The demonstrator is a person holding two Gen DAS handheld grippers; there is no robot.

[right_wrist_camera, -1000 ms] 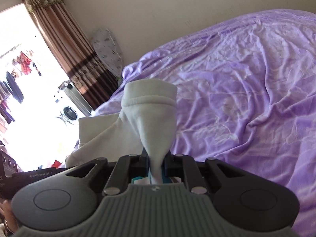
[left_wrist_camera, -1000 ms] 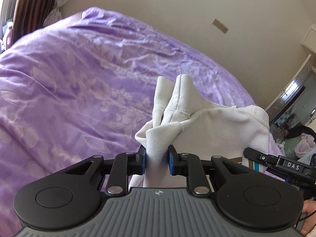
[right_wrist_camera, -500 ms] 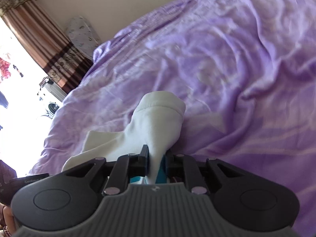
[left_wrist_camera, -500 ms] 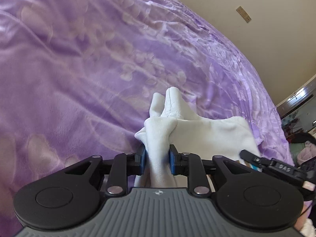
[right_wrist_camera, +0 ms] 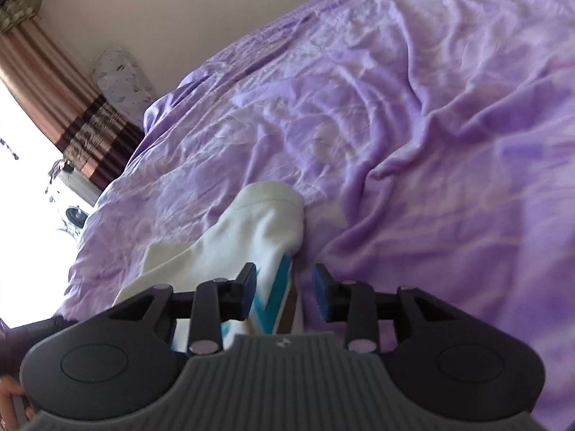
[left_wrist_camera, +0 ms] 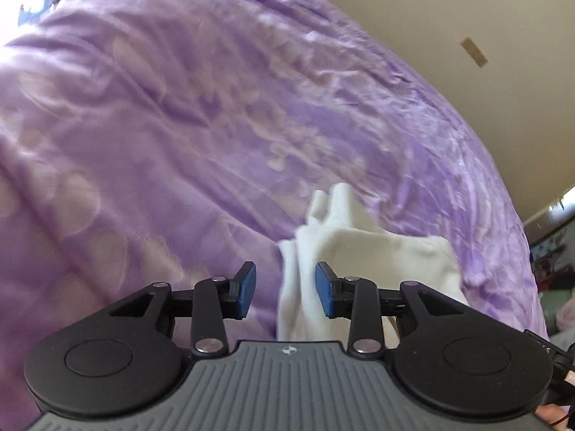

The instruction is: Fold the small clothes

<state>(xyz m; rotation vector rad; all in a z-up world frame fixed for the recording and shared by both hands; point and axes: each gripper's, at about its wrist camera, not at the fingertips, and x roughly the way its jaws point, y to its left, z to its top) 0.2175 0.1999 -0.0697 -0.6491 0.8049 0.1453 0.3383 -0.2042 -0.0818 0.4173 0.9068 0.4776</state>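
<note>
A small white garment (left_wrist_camera: 359,251) lies bunched on the purple bedspread (left_wrist_camera: 161,143). My left gripper (left_wrist_camera: 285,289) hovers over its near edge with jaws opening; a fold of white cloth stands between the blue pads (left_wrist_camera: 325,289), which do not press on it. In the right wrist view the same white garment (right_wrist_camera: 251,237) shows a cuffed sleeve end and teal and brown stripes near the camera. My right gripper (right_wrist_camera: 284,289) is also opening, the striped cloth lying loose between its pads (right_wrist_camera: 320,294).
The purple bedspread (right_wrist_camera: 413,125) fills most of both views, wrinkled and sloping to a beige wall. Brown curtains (right_wrist_camera: 54,82) and a bright window stand at the left. A doorway and clutter show at the far right of the left wrist view.
Both grippers sank toward the bed with the garment, then their jaws parted and let go of the cloth. The garment now rests on the bedspread instead of hanging.
</note>
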